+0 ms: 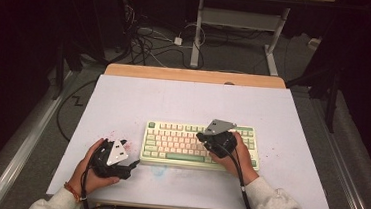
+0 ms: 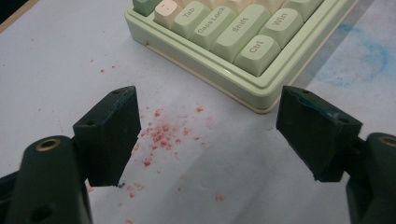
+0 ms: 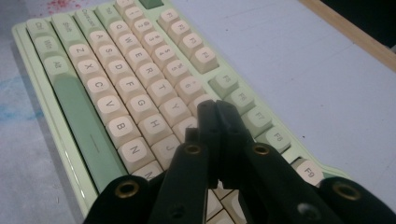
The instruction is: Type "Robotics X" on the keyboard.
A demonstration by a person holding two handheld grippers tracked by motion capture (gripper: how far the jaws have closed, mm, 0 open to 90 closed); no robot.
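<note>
The pale grey-lilac table mat carries the mint-green and cream mechanical keyboard at its middle, square to me, so every row is in reach. My right gripper has its jaws pressed together into one blunt tip over the number row, seemingly to press single keys. My left gripper rests with jaws wide apart and empty, just off the keyboard's Ctrl corner, out of the way.

Overhead plus two close keyboard views

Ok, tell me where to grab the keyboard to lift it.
Probably the keyboard's near-left corner, the left gripper coming in level from the left. Its open jaws already face that low, flat edge by the Ctrl key, which a flat pinch should suit.
</note>
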